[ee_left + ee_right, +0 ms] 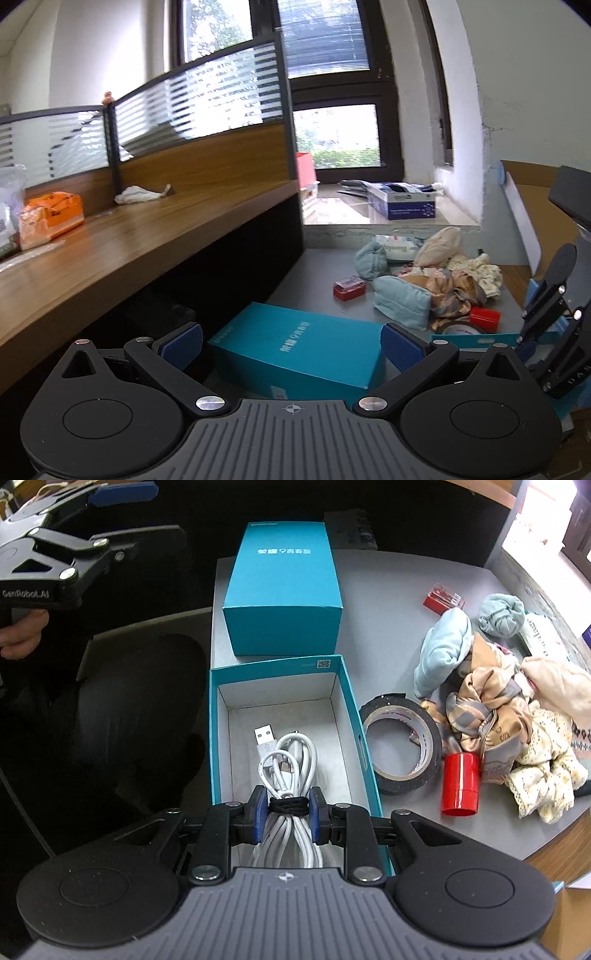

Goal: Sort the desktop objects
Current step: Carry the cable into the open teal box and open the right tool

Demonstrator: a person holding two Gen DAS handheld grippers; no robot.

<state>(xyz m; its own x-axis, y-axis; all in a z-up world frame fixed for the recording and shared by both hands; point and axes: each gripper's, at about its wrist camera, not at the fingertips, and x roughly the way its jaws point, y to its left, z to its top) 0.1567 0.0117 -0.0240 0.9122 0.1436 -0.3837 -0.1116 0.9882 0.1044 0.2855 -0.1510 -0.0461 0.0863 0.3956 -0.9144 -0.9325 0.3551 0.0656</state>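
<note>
You're pinching the white cable bundle (286, 805) with your right gripper (286, 818) over the open box (364, 734) at the table's near edge; loose loops are risking snagging its rim; left gripper (291, 345) is hanging spread, empty.

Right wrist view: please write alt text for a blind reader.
The right tool grips a bundled white USB cable over an open teal cardboard box. Its teal lid lies beyond; black tape roll and red cylinder lie right.

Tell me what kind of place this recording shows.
Most likely an office: a wooden desk with a striped-glass partition, beside a window, plus a grey table strewn with odds and ends.
</note>
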